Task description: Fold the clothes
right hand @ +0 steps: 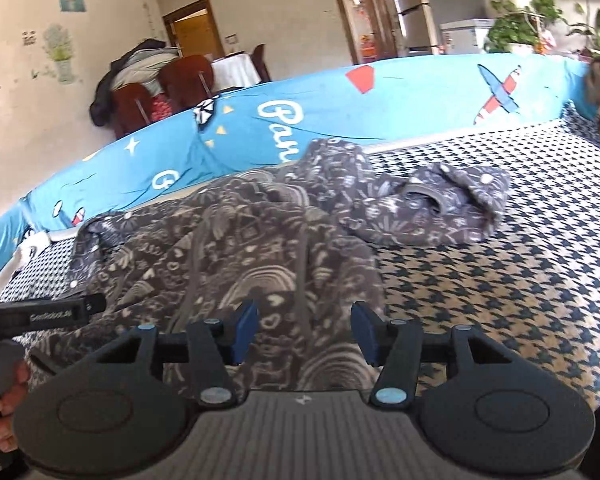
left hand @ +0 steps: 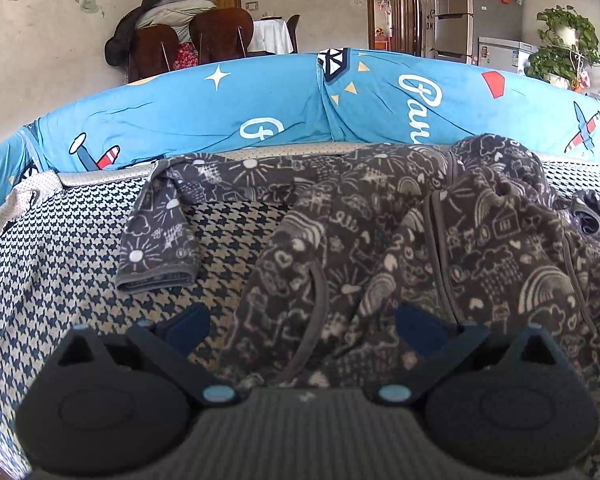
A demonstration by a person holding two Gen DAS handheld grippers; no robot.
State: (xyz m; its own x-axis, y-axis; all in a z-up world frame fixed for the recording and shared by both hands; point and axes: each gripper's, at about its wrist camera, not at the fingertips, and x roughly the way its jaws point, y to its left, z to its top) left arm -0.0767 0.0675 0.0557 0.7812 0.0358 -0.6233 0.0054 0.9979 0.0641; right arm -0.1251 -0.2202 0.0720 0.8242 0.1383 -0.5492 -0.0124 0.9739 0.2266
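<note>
A dark grey fleece garment with white doodle print lies crumpled on the houndstooth bed cover. One sleeve stretches out to the left. My left gripper is open, its jaws wide apart over the garment's near hem, holding nothing. In the right wrist view the same garment lies ahead, with its other sleeve bunched to the right. My right gripper is open just above the garment's near edge. The left gripper shows at the left edge of that view.
A blue cartoon-print bolster runs along the far edge of the bed. Bare houndstooth cover lies to the right of the garment. Chairs piled with coats, a fridge and plants stand beyond.
</note>
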